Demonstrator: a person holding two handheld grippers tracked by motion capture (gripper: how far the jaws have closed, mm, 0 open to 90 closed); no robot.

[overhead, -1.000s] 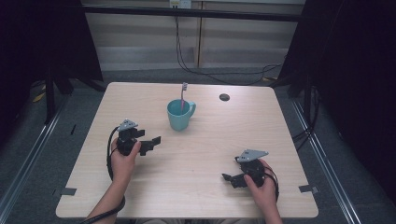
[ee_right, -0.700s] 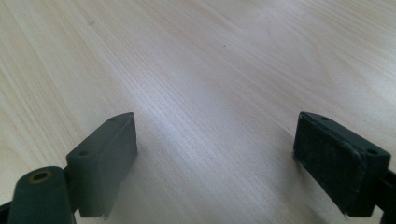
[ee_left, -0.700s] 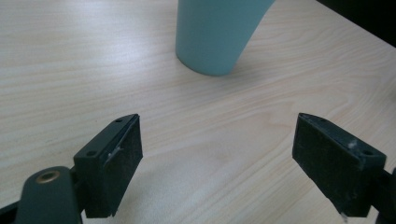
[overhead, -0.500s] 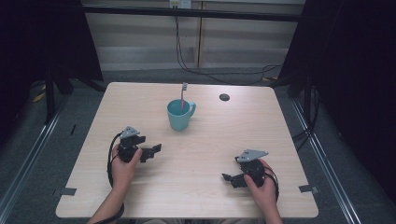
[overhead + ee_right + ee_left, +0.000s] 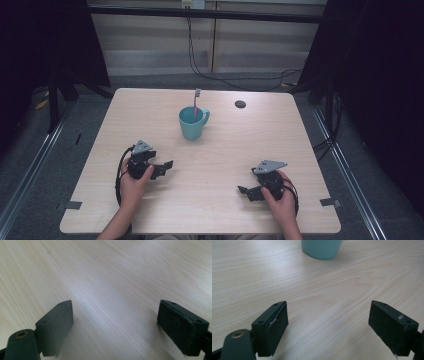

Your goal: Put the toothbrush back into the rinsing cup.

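This looks like a lab or test room set up for recording. A plain pale wooden surface (image 5: 210,150) stands alone on a grey floor (image 5: 60,150), with metal rails (image 5: 30,170) along both sides, black curtains (image 5: 380,75) hung around it, cables (image 5: 200,65) trailing behind, and tape marks (image 5: 72,204) at its corners.

R tongs (image 5: 115,327) wide apart, nothing btwn jaws, low over bare wood table (image 5: 112,277).

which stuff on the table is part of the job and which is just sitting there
Part of the job:
mug
toothbrush standing in the mug
left gripper, open
right gripper, open

Just there:
dark round spot on the table
cables on the floor behind
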